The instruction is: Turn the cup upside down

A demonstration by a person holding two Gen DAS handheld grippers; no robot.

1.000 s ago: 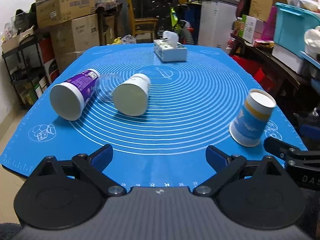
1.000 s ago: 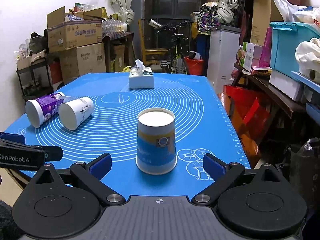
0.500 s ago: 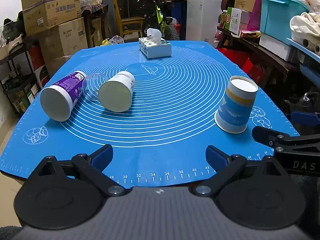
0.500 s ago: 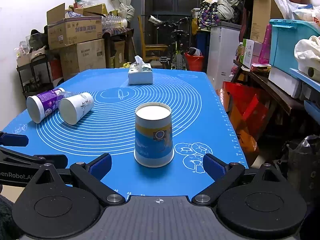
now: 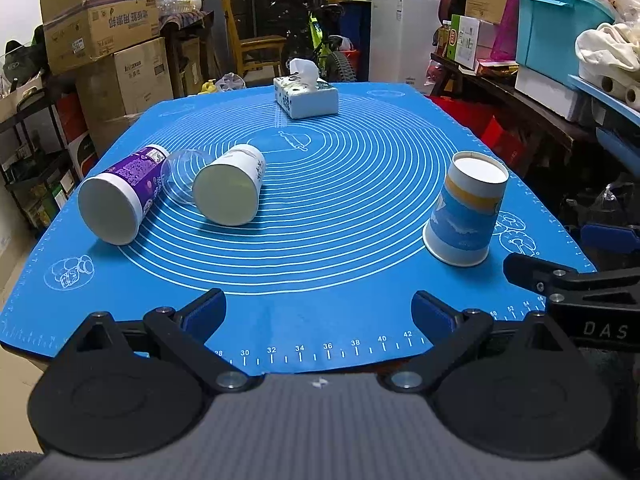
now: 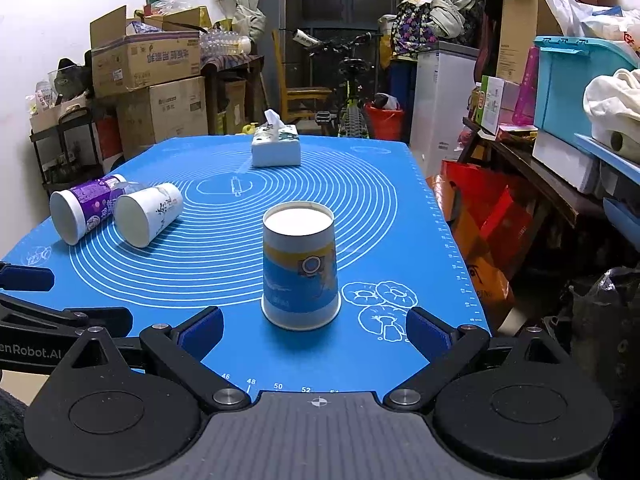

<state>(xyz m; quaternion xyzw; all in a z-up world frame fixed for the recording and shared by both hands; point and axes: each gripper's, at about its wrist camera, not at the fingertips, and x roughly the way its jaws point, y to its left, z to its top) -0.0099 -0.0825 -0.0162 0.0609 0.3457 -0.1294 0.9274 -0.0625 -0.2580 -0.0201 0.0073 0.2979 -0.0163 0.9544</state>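
A blue and yellow paper cup point(image 6: 299, 268) stands upside down on the blue mat point(image 6: 224, 248), just beyond my open, empty right gripper point(image 6: 314, 330). It also shows in the left wrist view point(image 5: 464, 216) at the right. A white paper cup point(image 5: 230, 190) and a purple cup point(image 5: 120, 196) lie on their sides at the left, with a clear plastic cup point(image 5: 180, 176) between them. My left gripper point(image 5: 318, 314) is open and empty over the mat's near edge, well short of the lying cups.
A tissue box point(image 5: 306, 94) stands at the far end of the mat. Cardboard boxes point(image 5: 100, 28) are stacked left of the table, shelves and a teal bin point(image 5: 560, 28) at the right. The right gripper's finger point(image 5: 560, 280) shows at the left view's right edge.
Both grippers have drawn back from the table and a little up. The cups have not moved, and both grippers stay open.
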